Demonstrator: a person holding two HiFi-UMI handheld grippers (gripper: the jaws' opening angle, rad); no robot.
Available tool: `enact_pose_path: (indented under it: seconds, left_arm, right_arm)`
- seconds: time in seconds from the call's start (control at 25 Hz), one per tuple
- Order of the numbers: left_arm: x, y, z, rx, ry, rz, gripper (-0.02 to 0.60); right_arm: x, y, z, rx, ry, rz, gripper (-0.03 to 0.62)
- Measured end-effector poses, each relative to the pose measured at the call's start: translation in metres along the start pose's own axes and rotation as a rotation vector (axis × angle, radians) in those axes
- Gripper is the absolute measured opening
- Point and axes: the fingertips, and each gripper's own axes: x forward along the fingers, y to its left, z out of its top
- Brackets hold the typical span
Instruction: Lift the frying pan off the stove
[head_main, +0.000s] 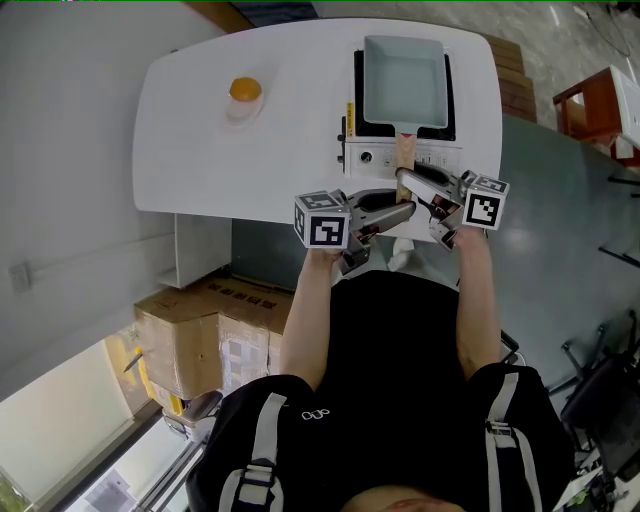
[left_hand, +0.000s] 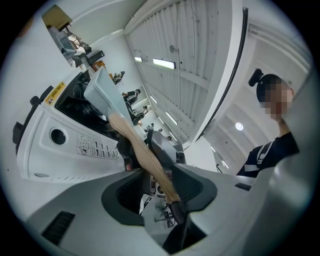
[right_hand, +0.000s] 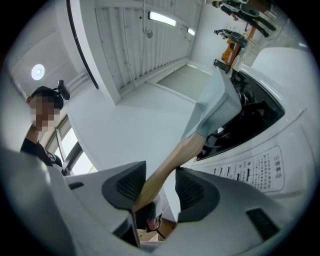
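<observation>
The right claw (right_hand: 161, 184) fills the bottom of the frame, its jaws apart. The wooden handle (right_hand: 172, 159) of the frying pan (right_hand: 217, 105) runs between them. It lies against the jaw at frame left, with a sliver of gap to the other. The pale grey pan sits on the white stove (right_hand: 272, 160) at right. A person (right_hand: 36, 145) stands at far left, and a ceiling light (right_hand: 161, 18) glows at top.

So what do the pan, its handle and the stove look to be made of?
Pan: probably coated metal. It is pale blue-grey and matte, with thin, even walls.
Handle: wood. It is tan, with lengthwise grain streaks and little gloss.
Stove: a smooth white casing with printed labels, either painted metal or plastic, with a black surround under the pan.
</observation>
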Motion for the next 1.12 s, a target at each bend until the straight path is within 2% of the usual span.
enact_pose_path:
  seconds: [0.8, 1.12]
  left_arm:
    - [-0.006, -0.049, 0.022, 0.124, -0.049, -0.026, 0.176]
    - [-0.004, -0.064, 0.021, 0.163, -0.045, -0.027, 0.176]
  right_arm:
    - [-0.001, 0.055, 0.025, -0.141, 0.006, 0.045, 0.192]
    - [-0.006, 0.071, 0.027, -0.163, 0.01, 0.053, 0.192]
